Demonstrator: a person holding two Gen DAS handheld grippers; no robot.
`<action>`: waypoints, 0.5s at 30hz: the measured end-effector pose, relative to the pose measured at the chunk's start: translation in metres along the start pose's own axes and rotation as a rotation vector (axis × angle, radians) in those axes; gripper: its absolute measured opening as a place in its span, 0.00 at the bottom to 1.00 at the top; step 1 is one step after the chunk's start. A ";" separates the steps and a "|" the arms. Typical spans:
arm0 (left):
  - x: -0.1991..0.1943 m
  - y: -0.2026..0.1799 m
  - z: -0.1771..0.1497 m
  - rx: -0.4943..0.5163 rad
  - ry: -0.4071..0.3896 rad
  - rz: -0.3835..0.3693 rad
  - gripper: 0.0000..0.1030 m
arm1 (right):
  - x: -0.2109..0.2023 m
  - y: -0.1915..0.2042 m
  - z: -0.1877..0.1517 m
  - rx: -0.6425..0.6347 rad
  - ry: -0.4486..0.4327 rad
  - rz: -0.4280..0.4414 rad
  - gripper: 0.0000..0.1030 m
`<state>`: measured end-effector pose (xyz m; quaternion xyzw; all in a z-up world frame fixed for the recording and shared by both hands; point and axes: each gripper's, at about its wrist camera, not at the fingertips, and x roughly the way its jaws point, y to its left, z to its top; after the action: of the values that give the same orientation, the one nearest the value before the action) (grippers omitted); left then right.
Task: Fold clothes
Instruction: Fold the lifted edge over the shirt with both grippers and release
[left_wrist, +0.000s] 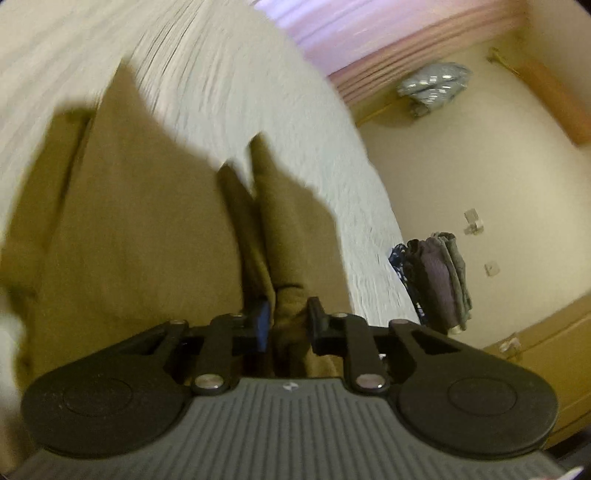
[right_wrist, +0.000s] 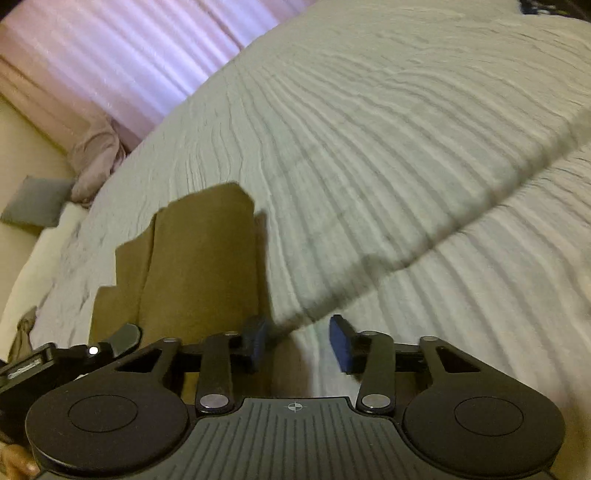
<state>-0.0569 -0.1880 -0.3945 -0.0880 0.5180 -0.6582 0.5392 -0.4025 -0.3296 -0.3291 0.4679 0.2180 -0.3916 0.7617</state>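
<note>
On the ribbed white bedspread (right_wrist: 369, 147), left claw (left_wrist: 290, 325) pinches the olive garment (left_wrist: 140, 221), right claw (right_wrist: 299, 343) gapes empty

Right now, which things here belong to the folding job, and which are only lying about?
For the job:
- olive garment, on the bed cover
- left gripper, jaws shut on it
- right gripper, jaws open

Lying about:
- dark clothes pile
- grey cushion
- pink curtain
</note>
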 end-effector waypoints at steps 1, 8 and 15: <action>-0.010 -0.003 0.002 0.029 -0.025 0.005 0.16 | 0.003 0.005 0.000 -0.016 -0.001 0.009 0.33; -0.061 0.018 0.011 0.067 -0.131 0.102 0.16 | 0.012 0.069 -0.017 -0.256 -0.055 0.022 0.33; -0.066 0.030 0.008 0.024 -0.171 0.078 0.16 | 0.029 0.097 -0.039 -0.375 -0.079 -0.003 0.33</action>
<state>-0.0064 -0.1365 -0.3855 -0.1172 0.4650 -0.6328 0.6079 -0.3061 -0.2816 -0.3151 0.3015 0.2580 -0.3632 0.8430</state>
